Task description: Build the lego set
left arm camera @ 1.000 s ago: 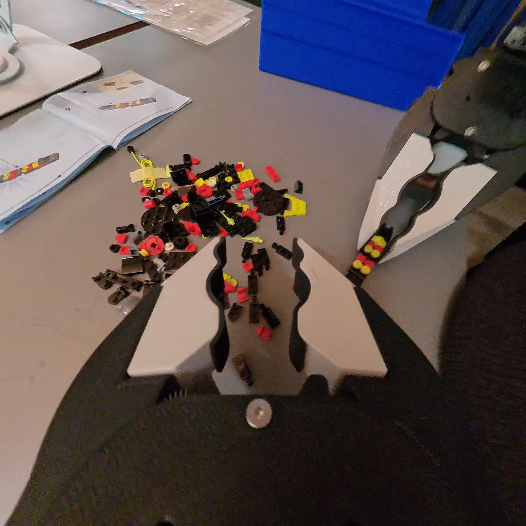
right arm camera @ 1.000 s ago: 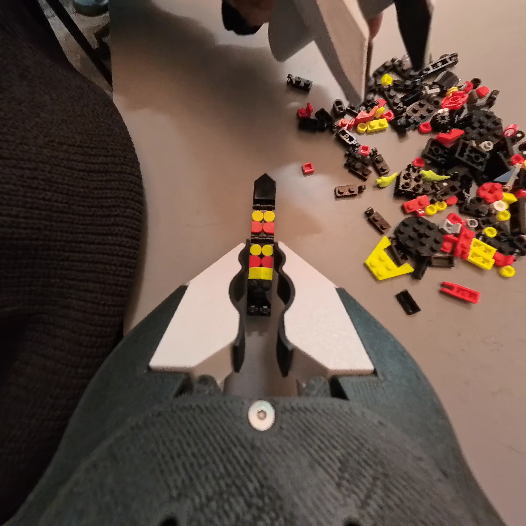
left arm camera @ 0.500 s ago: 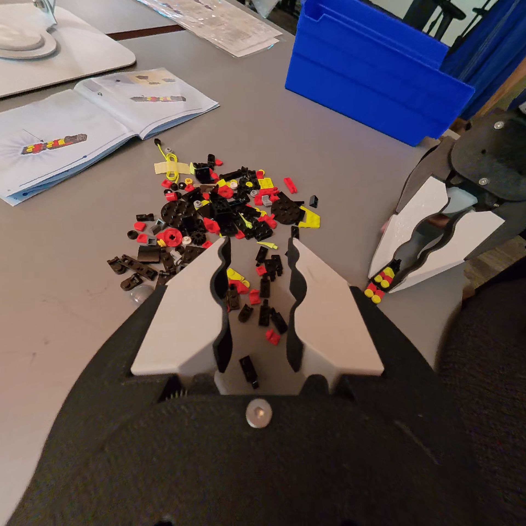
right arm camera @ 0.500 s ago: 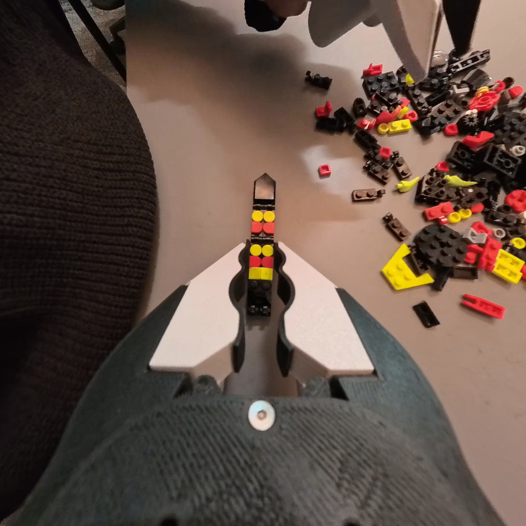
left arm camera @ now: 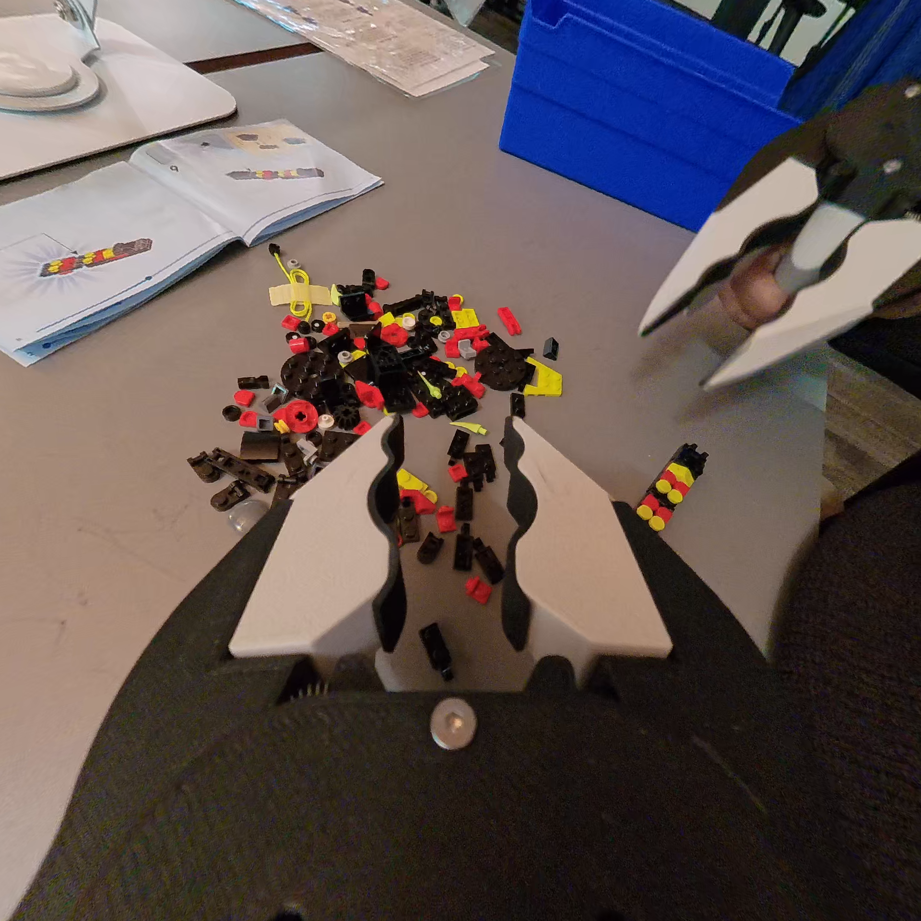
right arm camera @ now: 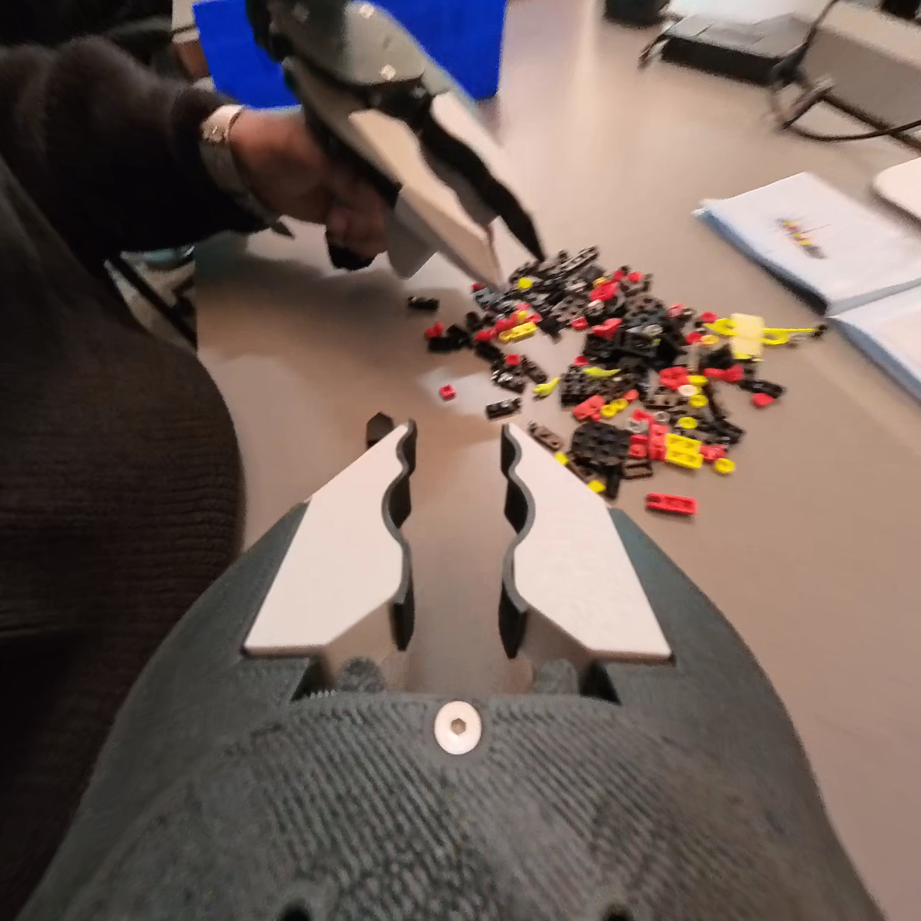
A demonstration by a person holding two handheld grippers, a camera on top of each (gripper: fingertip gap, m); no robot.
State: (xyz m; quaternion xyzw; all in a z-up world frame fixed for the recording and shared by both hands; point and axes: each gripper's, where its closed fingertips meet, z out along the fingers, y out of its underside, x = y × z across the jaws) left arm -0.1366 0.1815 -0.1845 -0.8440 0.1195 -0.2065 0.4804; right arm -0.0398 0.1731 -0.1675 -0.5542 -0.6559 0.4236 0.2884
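Note:
A pile of loose black, red and yellow lego pieces lies on the grey table; it also shows in the right wrist view. My left gripper is open and empty above the pile's near edge; it shows in the right wrist view, held by a hand. The built black, red and yellow strip lies on the table to the right. My right gripper is open and empty, raised above the table. Only the strip's black tip shows beside its left finger.
An open instruction booklet lies left of the pile. A blue bin stands at the back right. A white pad and bagged papers lie at the back. The table's edge runs on the right, near the strip.
My right gripper has opened, let go of the built strip and lifted away; the strip now lies on the table. My left gripper has drawn back a little from the pile.

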